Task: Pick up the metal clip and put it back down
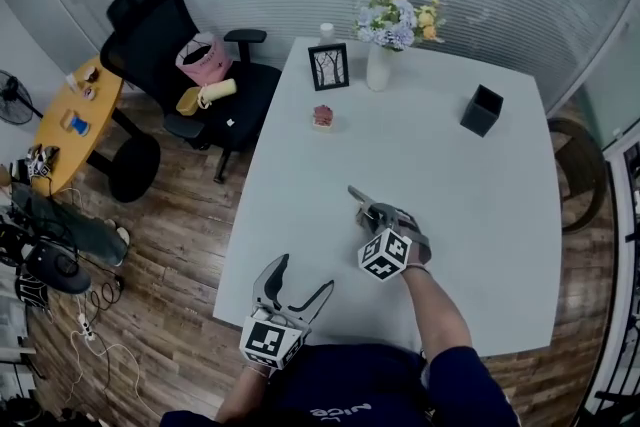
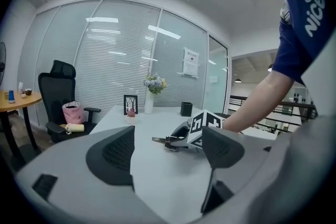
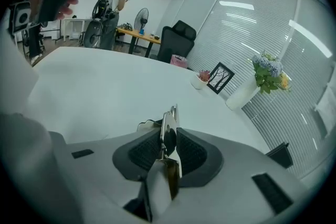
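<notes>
My right gripper (image 1: 365, 205) is shut on the metal clip (image 3: 169, 136), whose shiny handles stick out from between the black pads (image 3: 191, 152). In the head view the metal clip (image 1: 357, 196) points up and left over the middle of the white table (image 1: 470, 205). From the left gripper view I see the metal clip (image 2: 164, 140) held low, at or just above the tabletop. My left gripper (image 1: 296, 292) stands open at the table's near edge, nothing between its fingers.
A picture frame (image 1: 328, 66), a vase of flowers (image 1: 380, 55), a small potted plant (image 1: 322, 117) and a black box (image 1: 481, 110) stand at the table's far side. A black office chair (image 1: 170, 55) stands left of the table.
</notes>
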